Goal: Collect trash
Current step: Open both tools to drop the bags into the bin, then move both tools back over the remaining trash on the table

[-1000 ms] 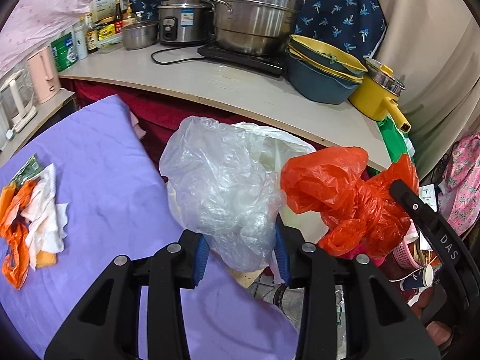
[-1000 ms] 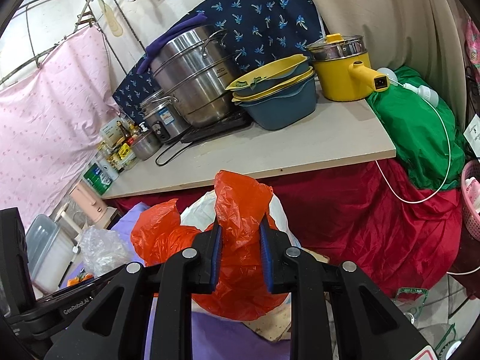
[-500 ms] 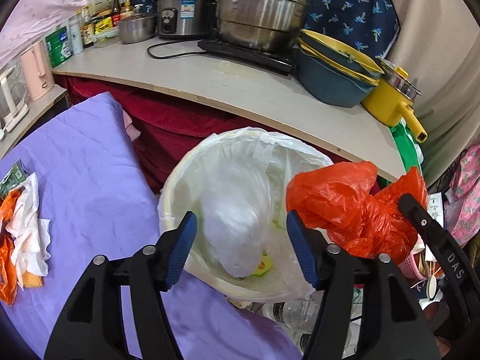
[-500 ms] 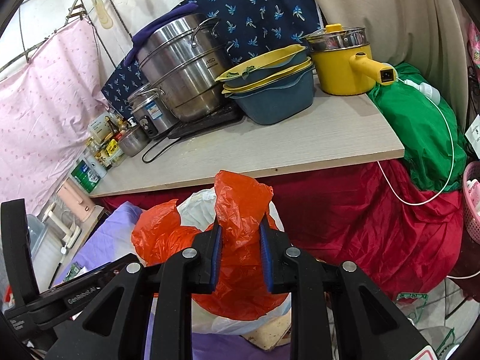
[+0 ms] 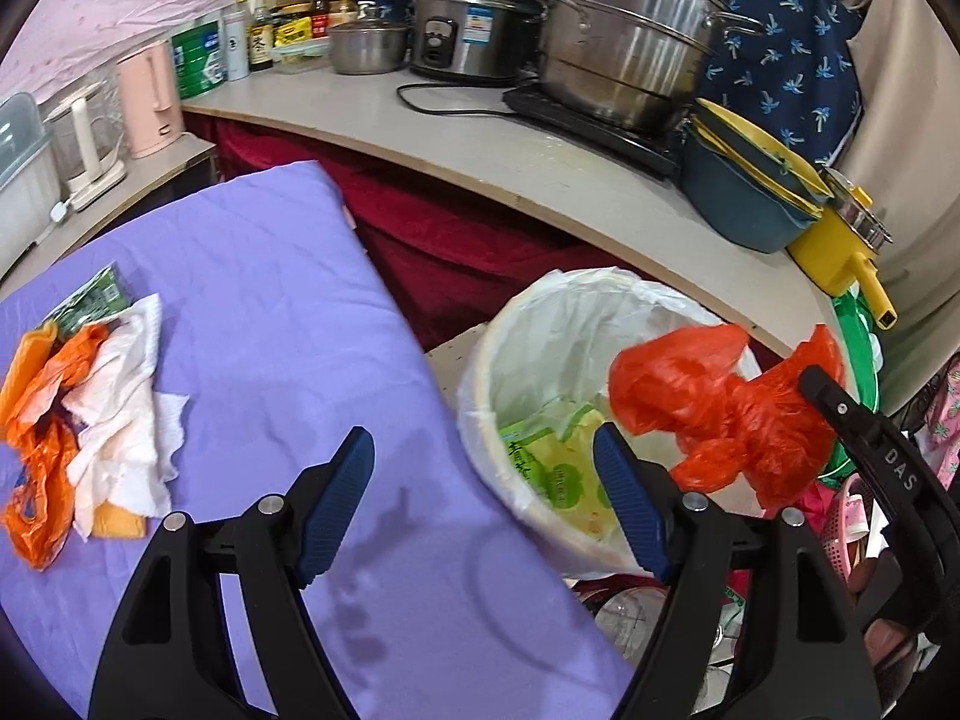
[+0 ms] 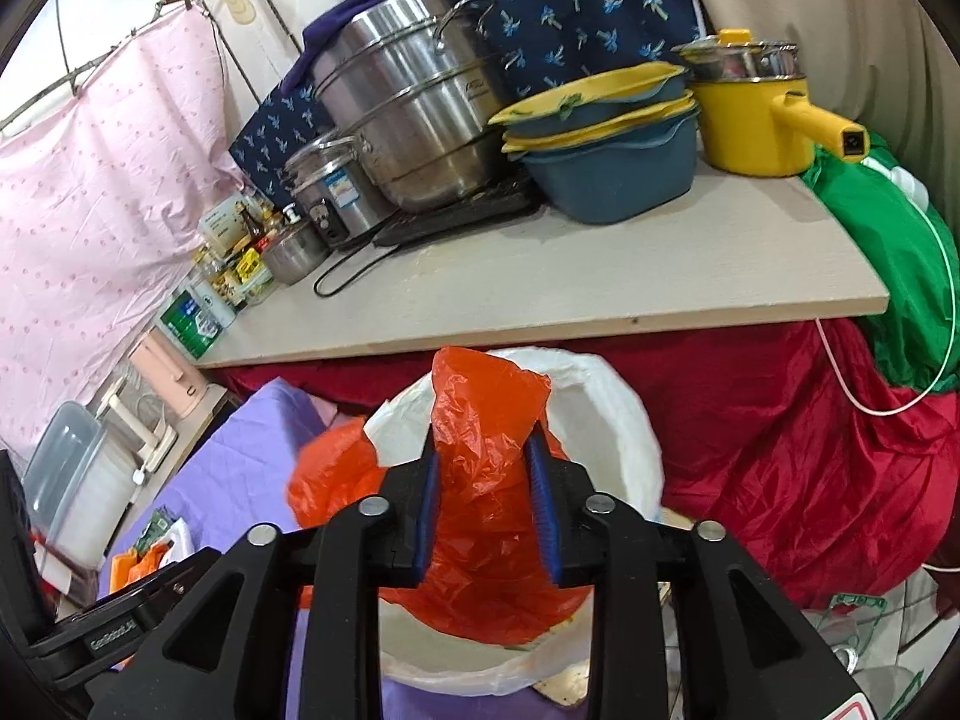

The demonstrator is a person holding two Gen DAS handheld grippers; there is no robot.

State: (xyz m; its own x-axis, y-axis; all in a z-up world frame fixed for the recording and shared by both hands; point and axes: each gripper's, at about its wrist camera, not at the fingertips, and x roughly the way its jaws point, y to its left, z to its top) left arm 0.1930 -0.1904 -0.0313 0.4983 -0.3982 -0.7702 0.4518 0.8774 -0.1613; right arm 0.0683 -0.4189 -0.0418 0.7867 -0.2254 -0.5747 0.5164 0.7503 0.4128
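Trash first: an orange plastic bag [image 6: 486,480] sits between the pads of my right tongs [image 6: 485,510], over the mouth of the bin [image 6: 630,420]. Those jaws have just been opening; the bag still fills the gap and bulges against both blue pads, so I log it as lightly pinched. From the left view the same bag [image 5: 714,414] hangs above the bin's far rim.

Left tongs [image 5: 483,501]: jaws spread wide, having just been opening, nothing between them. One finger is over the purple cloth [image 5: 252,300], the other over the bin's near edge.

Bin [image 5: 480,372]: round, pale, lined with a thin white bag [image 5: 576,318]. Inside, at the bottom, a green and yellow wrapper [image 5: 552,456] with printed characters.

More trash on the purple cloth, well apart from the bin: crumpled white paper towels [image 5: 129,402], another orange bag [image 5: 36,420], a green packet [image 5: 90,300], lying together in one heap.

Behind the bin, a counter [image 5: 480,150] carries a steel pot [image 5: 624,54], stacked blue and yellow basins [image 5: 744,204], a yellow saucepan [image 5: 840,246].
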